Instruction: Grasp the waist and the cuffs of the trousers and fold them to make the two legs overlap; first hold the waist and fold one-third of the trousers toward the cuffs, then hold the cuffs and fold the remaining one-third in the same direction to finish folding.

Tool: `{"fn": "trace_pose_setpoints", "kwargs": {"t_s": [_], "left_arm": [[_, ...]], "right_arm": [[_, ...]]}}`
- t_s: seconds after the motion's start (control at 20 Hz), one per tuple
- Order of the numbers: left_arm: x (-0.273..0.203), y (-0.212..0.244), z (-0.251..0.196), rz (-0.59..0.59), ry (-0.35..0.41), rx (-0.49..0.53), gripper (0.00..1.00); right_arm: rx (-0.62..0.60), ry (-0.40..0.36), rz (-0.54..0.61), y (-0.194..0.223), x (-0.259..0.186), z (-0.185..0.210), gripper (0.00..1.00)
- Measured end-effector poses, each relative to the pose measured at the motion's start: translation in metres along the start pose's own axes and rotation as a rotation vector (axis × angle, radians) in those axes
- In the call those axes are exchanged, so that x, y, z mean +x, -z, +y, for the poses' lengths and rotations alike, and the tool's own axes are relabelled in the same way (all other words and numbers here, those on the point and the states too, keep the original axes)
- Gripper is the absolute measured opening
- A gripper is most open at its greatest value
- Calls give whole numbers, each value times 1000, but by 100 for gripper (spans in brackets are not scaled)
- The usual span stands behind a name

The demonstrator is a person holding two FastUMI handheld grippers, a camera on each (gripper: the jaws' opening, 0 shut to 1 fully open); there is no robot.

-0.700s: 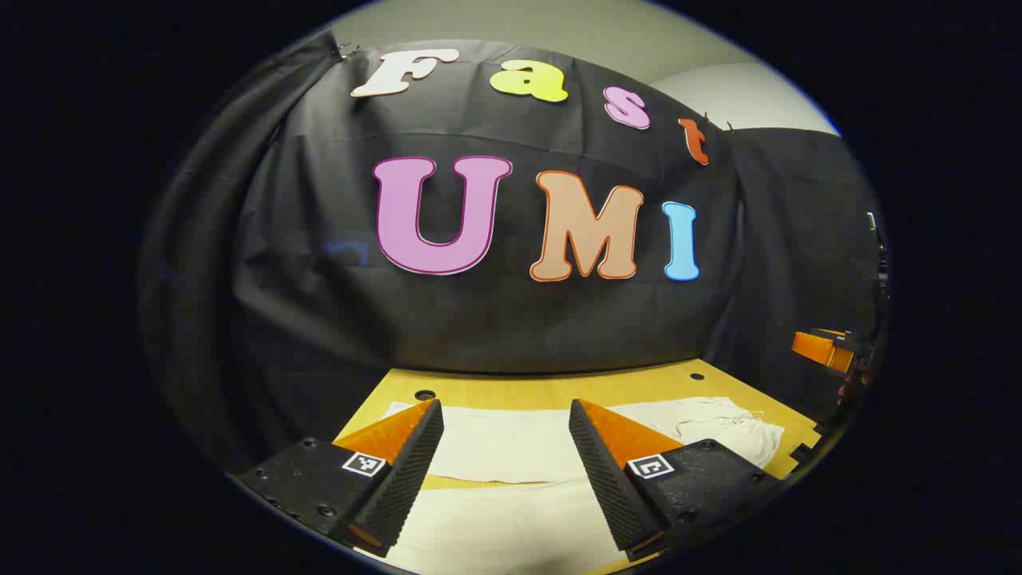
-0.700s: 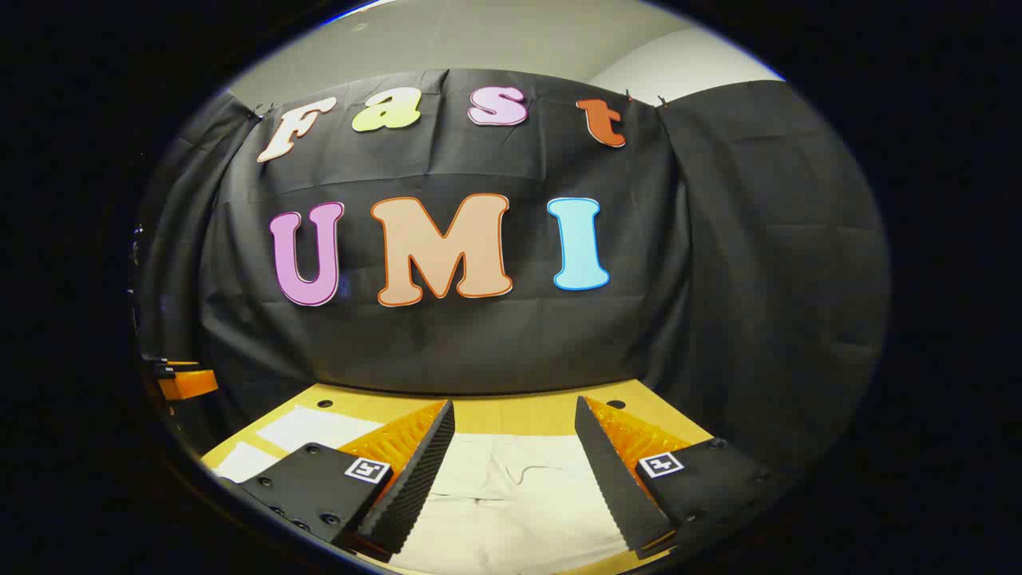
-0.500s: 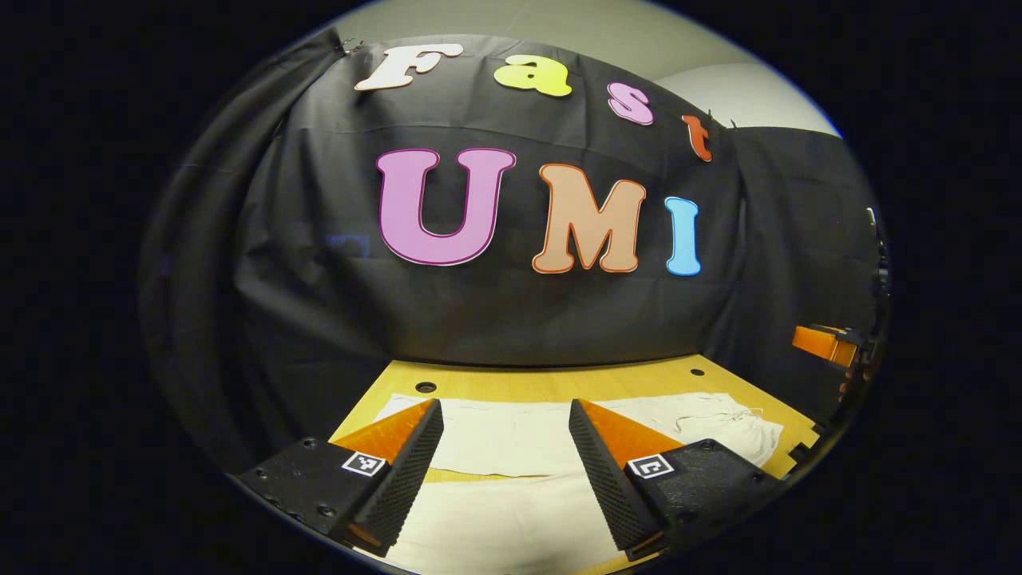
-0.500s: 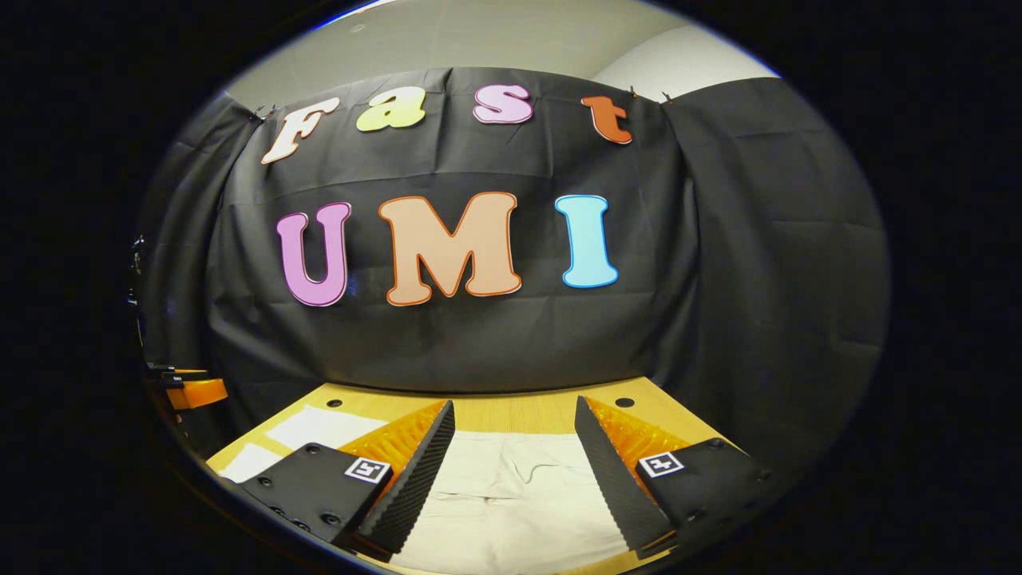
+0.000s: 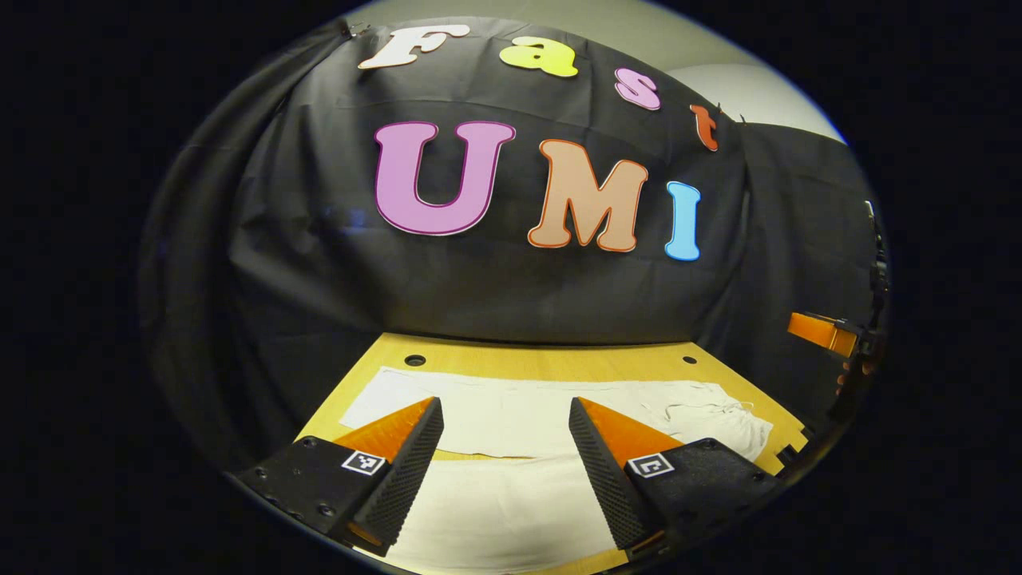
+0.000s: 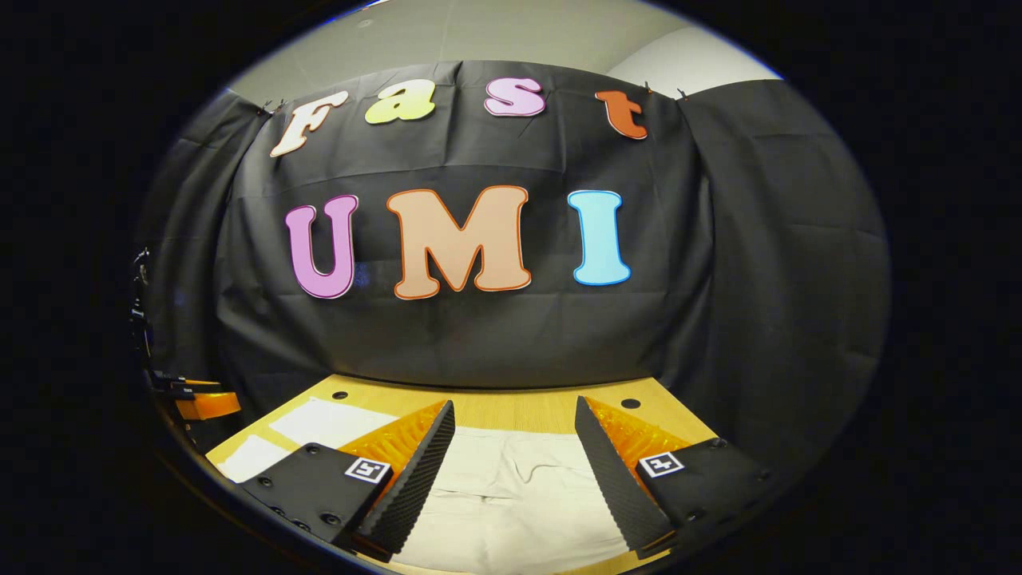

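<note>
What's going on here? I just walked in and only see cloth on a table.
A person holds a two-finger gripper in each hand over pale trousers spread flat on a wooden table. The left gripper hangs open above the legs, the right gripper open above the waist end with its drawstring. Neither has gripped the fabric, so folding has not begun.

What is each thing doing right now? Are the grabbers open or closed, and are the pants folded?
left gripper: open, holding nothing, above the trousers.
right gripper: open, holding nothing, above the waist end.
trousers: spread flat, legs apart, not folded.
table: trousers lying on it.
</note>
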State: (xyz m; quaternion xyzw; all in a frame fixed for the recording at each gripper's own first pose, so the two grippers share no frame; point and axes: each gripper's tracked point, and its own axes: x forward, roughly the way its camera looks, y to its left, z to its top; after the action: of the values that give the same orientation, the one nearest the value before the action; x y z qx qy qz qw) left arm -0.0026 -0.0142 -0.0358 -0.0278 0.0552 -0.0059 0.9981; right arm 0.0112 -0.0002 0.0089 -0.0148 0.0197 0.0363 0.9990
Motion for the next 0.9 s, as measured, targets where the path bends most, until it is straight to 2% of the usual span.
{"fn": "trace_pose_setpoints", "kwargs": {"t_s": [0.15,0.6,0.7,0.9], "left_arm": [[0,22,-4,58,43,7,94],[-40,136,6,414,269,62,94],[-47,156,13,482,315,108,94],[-68,209,34,659,388,262,94]], "right_arm": [[-9,2,7,3,-1,-6,97],[-23,2,62,28,-15,-15,97],[-10,-2,83,36,-18,-17,97],[3,16,121,47,-23,-27,97]]}}
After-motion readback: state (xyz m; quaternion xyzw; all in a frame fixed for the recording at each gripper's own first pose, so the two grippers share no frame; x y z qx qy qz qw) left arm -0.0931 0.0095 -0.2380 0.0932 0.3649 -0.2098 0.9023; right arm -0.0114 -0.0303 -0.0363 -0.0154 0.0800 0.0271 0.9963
